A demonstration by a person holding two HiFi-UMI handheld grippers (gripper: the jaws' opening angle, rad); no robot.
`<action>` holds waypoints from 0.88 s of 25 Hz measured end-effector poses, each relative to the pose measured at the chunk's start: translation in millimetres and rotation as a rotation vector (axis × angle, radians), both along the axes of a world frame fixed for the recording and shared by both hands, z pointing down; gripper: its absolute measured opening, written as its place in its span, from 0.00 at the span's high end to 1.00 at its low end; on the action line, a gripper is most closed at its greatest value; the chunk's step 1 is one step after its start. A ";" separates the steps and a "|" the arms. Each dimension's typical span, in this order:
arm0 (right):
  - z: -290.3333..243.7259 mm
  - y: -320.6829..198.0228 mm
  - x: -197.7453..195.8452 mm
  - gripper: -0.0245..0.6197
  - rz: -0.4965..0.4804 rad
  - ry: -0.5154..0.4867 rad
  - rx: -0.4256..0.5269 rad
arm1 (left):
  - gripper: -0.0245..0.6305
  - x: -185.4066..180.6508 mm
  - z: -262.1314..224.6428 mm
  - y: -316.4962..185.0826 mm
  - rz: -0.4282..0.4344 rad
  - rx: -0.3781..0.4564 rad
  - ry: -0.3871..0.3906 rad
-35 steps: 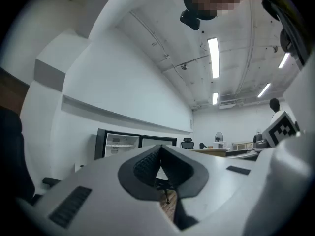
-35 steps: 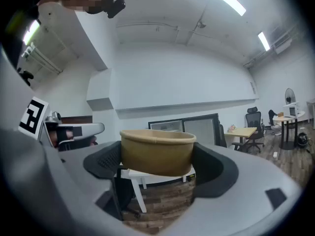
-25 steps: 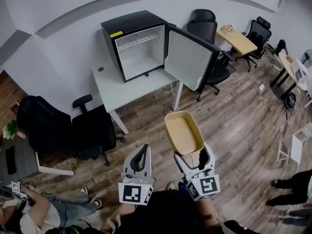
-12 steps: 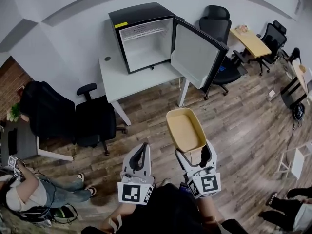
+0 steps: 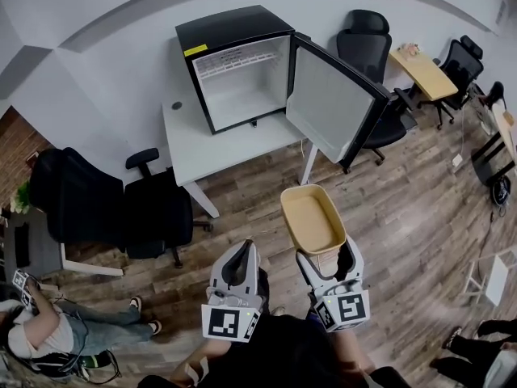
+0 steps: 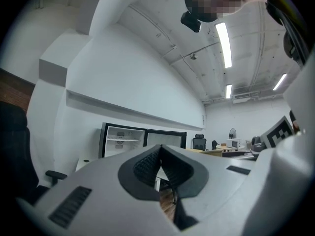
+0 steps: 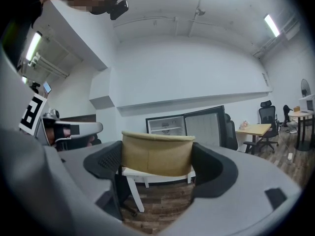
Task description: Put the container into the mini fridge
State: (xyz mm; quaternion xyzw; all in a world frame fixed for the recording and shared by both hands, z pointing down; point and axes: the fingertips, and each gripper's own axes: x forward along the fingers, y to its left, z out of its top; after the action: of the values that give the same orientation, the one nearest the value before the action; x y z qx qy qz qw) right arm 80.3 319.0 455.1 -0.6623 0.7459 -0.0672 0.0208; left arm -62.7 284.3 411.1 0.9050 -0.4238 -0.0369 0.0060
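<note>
A tan oblong container (image 5: pixel 311 219) is held up over the wooden floor, with my right gripper (image 5: pixel 327 259) shut on its near end. In the right gripper view the container (image 7: pixel 156 154) fills the gap between the two dark pads. The black mini fridge (image 5: pixel 238 67) stands on a white desk (image 5: pixel 222 141) ahead, its door (image 5: pixel 335 107) swung wide to the right and its white inside bare. It also shows small in the left gripper view as the fridge (image 6: pixel 123 139). My left gripper (image 5: pixel 238 265) hangs beside the right one, shut and holding nothing.
Two black office chairs (image 5: pixel 121 208) stand left of the desk, another black chair (image 5: pixel 371 51) behind the fridge door. A wooden table (image 5: pixel 424 71) with more chairs is at the far right. A seated person (image 5: pixel 40 338) is at the lower left.
The view has drawn closer to the desk and fridge, which now sit larger and more central. The container stays in my right gripper; both grippers keep their places.
</note>
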 end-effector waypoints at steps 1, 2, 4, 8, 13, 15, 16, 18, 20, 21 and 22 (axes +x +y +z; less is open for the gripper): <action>-0.4 -11.1 2.1 0.25 0.000 0.004 0.001 | 0.95 4.3 -0.8 -12.1 0.005 0.002 0.006; -1.2 -23.3 4.2 0.25 0.000 0.008 0.002 | 0.95 8.4 -1.9 -25.2 0.011 0.006 0.010; -3.4 -51.2 7.1 0.25 0.003 0.016 0.003 | 0.95 14.1 -4.5 -54.2 0.021 0.015 0.011; -12.0 -112.7 9.5 0.25 0.014 0.028 -0.001 | 0.95 16.8 -12.5 -116.6 0.035 0.012 0.027; -27.2 -199.0 7.9 0.25 0.017 0.051 0.018 | 0.95 14.5 -21.1 -199.2 0.043 0.013 0.041; -29.8 -231.3 5.8 0.26 0.017 0.062 0.026 | 0.95 11.6 -21.7 -227.7 0.051 0.017 0.040; -29.9 -247.0 4.5 0.26 0.016 0.069 0.030 | 0.95 9.3 -21.5 -240.8 0.052 0.016 0.042; -28.4 -278.0 3.0 0.27 0.014 0.073 0.041 | 0.95 5.0 -19.8 -265.2 0.047 0.009 0.044; -26.1 -305.0 4.4 0.27 0.010 0.060 0.049 | 0.95 3.7 -18.9 -284.4 0.039 -0.007 0.046; -25.3 -316.1 5.3 0.28 0.007 0.055 0.051 | 0.95 2.9 -19.8 -291.3 0.035 -0.012 0.048; -24.8 -326.2 5.7 0.28 0.003 0.053 0.054 | 0.95 1.3 -20.8 -297.5 0.031 -0.012 0.049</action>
State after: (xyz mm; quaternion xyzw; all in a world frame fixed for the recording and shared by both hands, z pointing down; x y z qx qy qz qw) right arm 86.0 -7.2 430.3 -0.6644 0.7466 -0.0296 0.0190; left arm -61.3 -13.2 390.3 0.9103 -0.4095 -0.0562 0.0222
